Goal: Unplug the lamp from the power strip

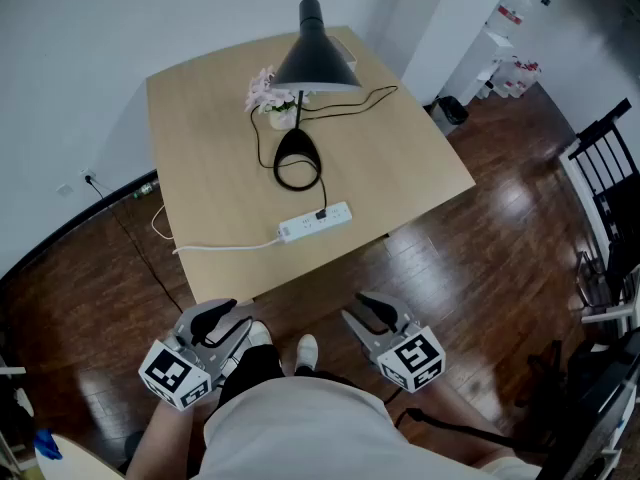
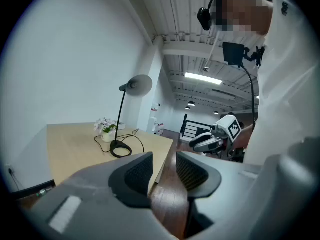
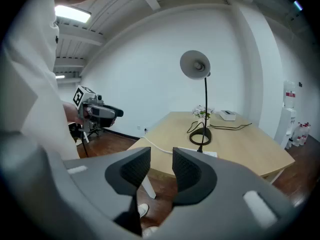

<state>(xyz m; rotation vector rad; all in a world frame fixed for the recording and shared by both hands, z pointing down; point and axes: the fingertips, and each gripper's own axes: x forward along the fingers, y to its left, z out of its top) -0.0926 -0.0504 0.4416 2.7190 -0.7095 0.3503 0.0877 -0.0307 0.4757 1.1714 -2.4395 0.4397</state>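
A black desk lamp (image 1: 315,56) stands on the wooden table (image 1: 200,138), its round base (image 1: 298,158) in the middle. Its black cord loops back to a black plug (image 1: 322,213) seated in the white power strip (image 1: 315,222) near the table's front edge. Both grippers hang close to my body, short of the table. My left gripper (image 1: 215,323) (image 2: 164,171) is open with nothing between its pads. My right gripper (image 1: 368,313) (image 3: 161,166) is also open and holds nothing. The right gripper view shows the lamp (image 3: 195,64) and the strip (image 3: 200,153) ahead.
A small pot of pale flowers (image 1: 272,96) stands beside the lamp stem. The strip's white cable (image 1: 215,248) runs off the table's left edge toward a wall socket (image 1: 90,180). A black chair (image 1: 610,168) stands at the right, white shelving (image 1: 505,38) at the back.
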